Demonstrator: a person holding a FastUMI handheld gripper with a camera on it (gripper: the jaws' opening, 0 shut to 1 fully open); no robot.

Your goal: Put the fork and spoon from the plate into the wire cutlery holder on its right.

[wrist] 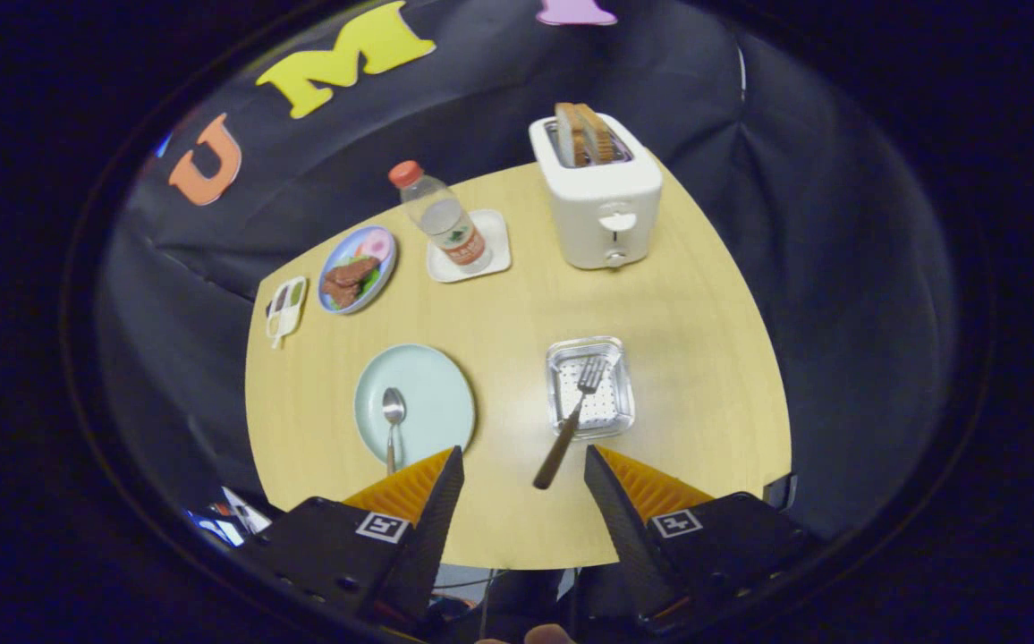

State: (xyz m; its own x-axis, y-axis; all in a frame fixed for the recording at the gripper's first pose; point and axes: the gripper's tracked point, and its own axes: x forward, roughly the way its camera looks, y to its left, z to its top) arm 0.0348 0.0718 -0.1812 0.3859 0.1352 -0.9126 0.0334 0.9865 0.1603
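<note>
Jaws wide, empty; fork [573, 413] leans in holder [589, 387] just ahead; spoon [392, 422] on plate [435, 394] beside left jaw

My fingers [521, 487] stand spread. The fork [571, 420] leans out of the holder [590, 386] at twelve. Bare table [705, 358] lies at two.

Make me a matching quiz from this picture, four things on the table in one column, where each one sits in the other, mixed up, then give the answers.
Things:
1. fork
2. spoon
3. bottle
4. bread slices

Places:
A. on the pale green plate
B. standing in the white toaster
C. tines in the wire cutlery holder, handle sticking out toward the fingers
D. on the white square coaster

Pairs: 1-C, 2-A, 3-D, 4-B

The gripper hangs open, holding nothing.
</note>
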